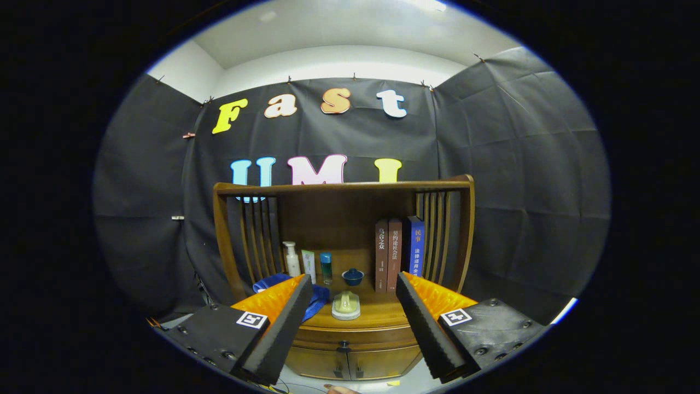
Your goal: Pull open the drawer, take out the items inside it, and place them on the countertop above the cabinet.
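My claw point(350, 323) is spread wide and holds nothing; it hangs in front of the wooden cabinet point(344, 355), well short of it. Between my fingers I see the drawer point(355, 335) under the tabletop point(383, 314), pushed in flush, its small dark knob point(343, 346) dead centre above the two little doors.

On the tabletop there are already a pale soap dish point(346, 306), a small blue lidded bowl point(353, 276), a blue cloth point(317, 298), a white pump bottle point(291, 259), a slim white-green box point(309, 265) and a teal bottle point(326, 267), with three books point(396, 254) standing to the right.

A closed drawer with goods above fits either a drawer yet to be emptied or one emptied and pushed back; I cannot tell what lies inside.

The tabletop is smooth polished wood, fairly crowded, with slatted sides and a top rail. Black cloth walls point(519, 164) close the booth in, under a white ceiling point(339, 33).
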A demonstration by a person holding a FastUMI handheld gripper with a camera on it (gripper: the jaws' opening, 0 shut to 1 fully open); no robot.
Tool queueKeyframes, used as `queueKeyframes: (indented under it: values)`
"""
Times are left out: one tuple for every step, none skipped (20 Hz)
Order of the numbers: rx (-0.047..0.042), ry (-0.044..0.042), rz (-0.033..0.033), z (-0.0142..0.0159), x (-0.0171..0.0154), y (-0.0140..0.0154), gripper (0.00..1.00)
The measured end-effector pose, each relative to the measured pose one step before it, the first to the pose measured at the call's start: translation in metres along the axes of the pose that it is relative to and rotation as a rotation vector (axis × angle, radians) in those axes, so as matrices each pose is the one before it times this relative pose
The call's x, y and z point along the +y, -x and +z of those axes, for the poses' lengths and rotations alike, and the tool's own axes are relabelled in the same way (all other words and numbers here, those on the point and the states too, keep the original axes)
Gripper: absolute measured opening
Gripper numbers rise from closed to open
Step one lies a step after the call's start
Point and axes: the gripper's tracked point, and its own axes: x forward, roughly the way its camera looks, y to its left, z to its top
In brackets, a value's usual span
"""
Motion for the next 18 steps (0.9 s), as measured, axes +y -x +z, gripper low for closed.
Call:
queueKeyframes:
  values:
    - [-0.00666, -0.00061, 0.00665, 0.00476, 0.00335, 0.00548, 0.99]
    - [-0.00906, -0.00776, 0.01382, 0.00351, 0.00319, 0.0053, 0.99]
    - [-0.0024, -0.00733, 0.01173, 0.00067, 0.00387, 0.00427, 0.99]
    - [0.00186, -0.00289, 0.00287, -0.0005, 0.00041, 0.00369, 0.99]
    - [0.00091, 0.00214, -0.0002, -0.00036, 0.00047, 0.00404, 0.99]
    - [-0.00022, 0.00312, -0.00028, 0.00026, 0.00046, 0.00236, 0.99]
    - [-0.00146, 0.0033, 0.00088, 0.00045, 0.00025, 0.00169, 0.99]
    - [-0.00097, 0.00175, -0.00187, 0.00025, -0.00035, 0.00139, 0.99]
    - [-0.00141, -0.0006, -0.00355, 0.00049, -0.00082, 0.00109, 0.99]
    - [-0.00202, -0.00129, -0.00243, 0.00087, -0.00043, 0.00107, 0.99]
    - [0.0, 0.00128, -0.00219, -0.00019, -0.00043, 0.00067, 0.99]
    - [0.00177, 0.00482, -0.00013, -0.00026, 0.00001, 0.00037, 0.99]
    - [0.00234, 0.00599, -0.00271, -0.00029, -0.00137, 0.00088, 0.99]
    - [0.00004, 0.00224, -0.00121, 0.00019, -0.00025, 0.0008, 0.99]
    - [-0.00131, -0.00177, 0.00275, 0.00012, 0.00055, 0.00025, 0.99]
    - [-0.00071, -0.00269, 0.00096, -0.00044, 0.00062, -0.00039, 0.99]
    - [0.00173, -0.00234, 0.00069, 0.00003, -0.00006, -0.00019, 0.99]
    - [0.00314, -0.00052, 0.00088, -0.00136, 0.00003, -0.00012, 0.99]
